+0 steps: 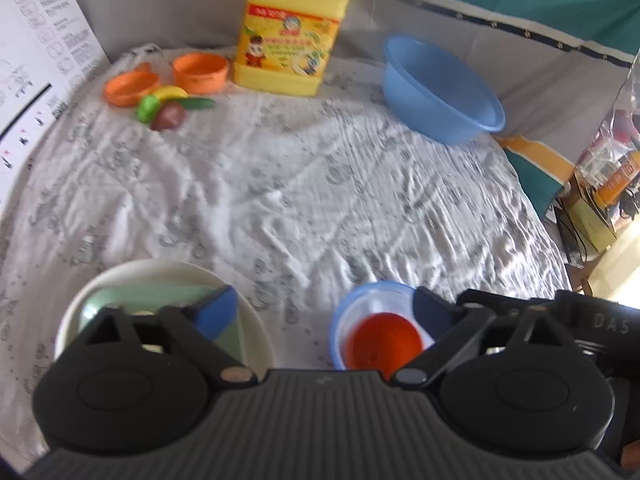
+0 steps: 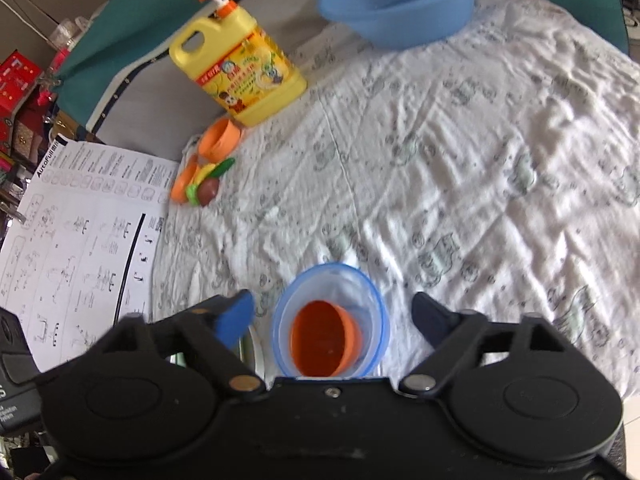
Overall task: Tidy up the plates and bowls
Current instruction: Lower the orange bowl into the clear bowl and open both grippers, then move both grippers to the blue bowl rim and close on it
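Your left gripper [image 1: 324,312] and right gripper [image 2: 334,316] both hold their fingers spread wide, gripping nothing, above the cloth-covered table [image 1: 320,184], where an orange bowl [image 2: 324,340] sits inside a clear blue-rimmed bowl [image 2: 372,292] beside a white plate [image 1: 256,320].

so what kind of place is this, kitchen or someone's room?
Looks like a lived-in home room, not a kitchen counter or lab. The work surface is a wrinkled printed cloth, a yellow dish-soap jug and a blue basin stand at its far edge, and cluttered boxes sit beside it.
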